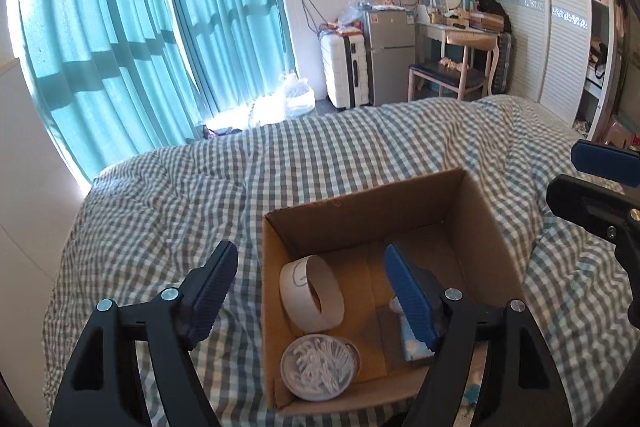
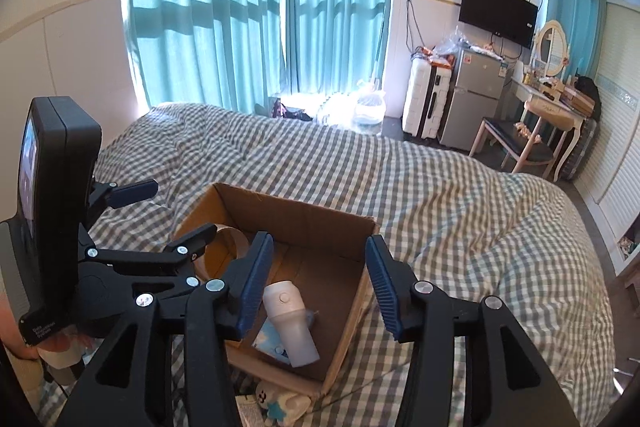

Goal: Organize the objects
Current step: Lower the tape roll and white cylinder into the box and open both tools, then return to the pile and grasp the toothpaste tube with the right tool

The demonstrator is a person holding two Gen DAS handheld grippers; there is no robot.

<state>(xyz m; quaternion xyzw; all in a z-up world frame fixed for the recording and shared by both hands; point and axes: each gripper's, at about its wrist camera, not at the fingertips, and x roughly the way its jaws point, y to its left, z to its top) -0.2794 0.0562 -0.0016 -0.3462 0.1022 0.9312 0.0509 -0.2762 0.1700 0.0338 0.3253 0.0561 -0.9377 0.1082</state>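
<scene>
An open cardboard box (image 1: 400, 203) lies on the checked bedspread (image 1: 168, 211); it also shows in the right wrist view (image 2: 304, 219). In it are a roll of tape (image 1: 312, 293), a round tub of white cotton swabs (image 1: 318, 367), a blue-patterned tissue pack (image 1: 416, 347) and a white bottle (image 2: 290, 323). My left gripper (image 1: 308, 295) is open and empty above the box's left wall. My right gripper (image 2: 320, 287) is open and empty above the box's near right side. The left gripper (image 2: 176, 211) shows at the left of the right wrist view.
The right gripper (image 1: 600, 187) shows at the right edge of the left wrist view. A small blue-and-white item (image 2: 276, 403) lies in front of the box. Beyond the bed stand teal curtains (image 1: 140, 27), a suitcase (image 1: 346, 71), a small fridge (image 1: 390, 55), a chair (image 1: 452, 75) and a wardrobe (image 1: 552, 27).
</scene>
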